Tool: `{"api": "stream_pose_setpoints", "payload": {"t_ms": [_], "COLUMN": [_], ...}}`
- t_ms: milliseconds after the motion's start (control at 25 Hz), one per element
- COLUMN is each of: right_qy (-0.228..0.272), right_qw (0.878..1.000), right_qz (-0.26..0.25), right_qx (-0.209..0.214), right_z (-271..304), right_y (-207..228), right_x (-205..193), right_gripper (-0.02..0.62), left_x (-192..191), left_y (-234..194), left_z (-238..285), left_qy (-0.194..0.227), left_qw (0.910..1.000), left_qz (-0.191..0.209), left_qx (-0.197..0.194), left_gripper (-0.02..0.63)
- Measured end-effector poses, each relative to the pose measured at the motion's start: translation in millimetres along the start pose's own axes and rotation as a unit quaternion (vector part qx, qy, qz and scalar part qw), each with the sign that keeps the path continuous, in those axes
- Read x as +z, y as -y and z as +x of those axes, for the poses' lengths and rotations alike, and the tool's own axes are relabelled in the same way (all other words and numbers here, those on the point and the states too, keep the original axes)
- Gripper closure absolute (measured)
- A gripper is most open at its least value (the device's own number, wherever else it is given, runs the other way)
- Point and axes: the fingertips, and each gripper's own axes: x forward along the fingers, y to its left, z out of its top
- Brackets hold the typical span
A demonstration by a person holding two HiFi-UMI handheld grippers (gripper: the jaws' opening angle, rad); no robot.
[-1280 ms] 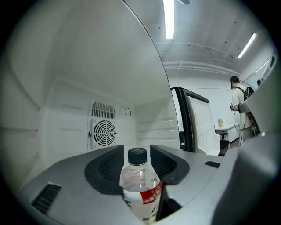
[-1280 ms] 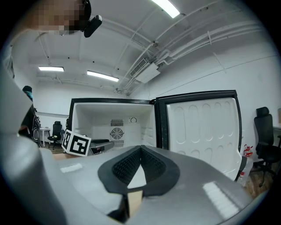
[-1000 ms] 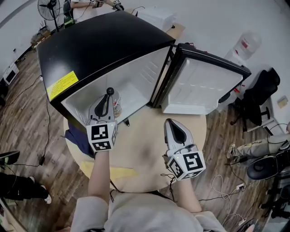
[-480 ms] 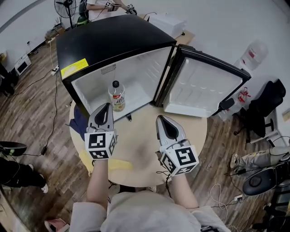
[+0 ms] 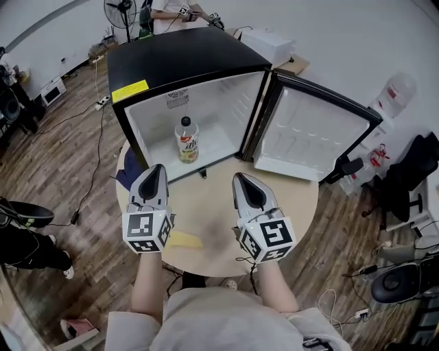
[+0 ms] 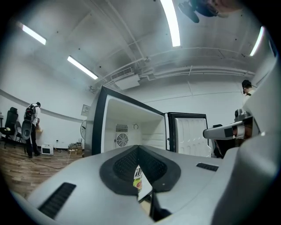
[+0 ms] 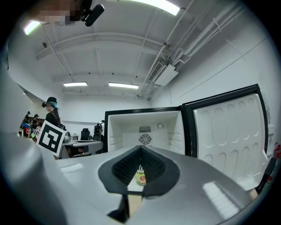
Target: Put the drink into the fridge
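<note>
The drink bottle [image 5: 186, 139], clear with a dark cap and a yellow-green label, stands upright inside the open black fridge [image 5: 185, 55] on its white floor. My left gripper [image 5: 158, 168] hovers over the round table in front of the fridge, apart from the bottle, shut with nothing in it. My right gripper [image 5: 241, 178] is beside it, also shut and empty. In the left gripper view the bottle's label [image 6: 138, 179] shows past the left gripper [image 6: 138, 147]. In the right gripper view the bottle [image 7: 140, 176] shows small beyond the right gripper [image 7: 140, 147].
The fridge door [image 5: 312, 134] stands swung open to the right. The round wooden table [image 5: 206, 219] carries a yellow piece [image 5: 185, 240], with a dark blue cloth [image 5: 130, 177] at its left edge. Chairs [image 5: 405, 178], cables and a fan [image 5: 123, 12] surround it on the wooden floor.
My left gripper has let go of the bottle inside the fridge, drawn back over the table and shut. The right gripper has stayed over the table. The bottle stays standing in the fridge.
</note>
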Motion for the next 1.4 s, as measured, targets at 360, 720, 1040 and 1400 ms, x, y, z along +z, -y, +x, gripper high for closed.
{"api": "stream_pose_setpoints", "payload": {"t_ms": [360,720,1040,1400], "right_qy": [0.008,0.014,0.025,0.027], "right_qw": [1.0,0.999,0.999,0.999], "right_qz": [0.0,-0.006,-0.012,-0.007], "right_qx": [0.019,0.035,0.037,0.031], "right_z": [-25,-53,-75,-82], "right_y": [-7,-13,-13,-7], "right_x": [5,11,15,18], "right_gripper": [0.584,0.584,0.584,0.584], "left_x": [18,19,26,33], "left_y": [13,28,42,52], "left_z": [-57,-98,-120,-120], "left_qy": [0.025,0.034,0.053,0.064], "left_qw": [0.9992,0.9978,0.9962,0.996], "left_qz": [-0.004,-0.015,-0.013,-0.02], "left_qx": [0.033,0.056,0.068,0.059], "left_gripper": [0.598,0.598,0.598,0.598]}}
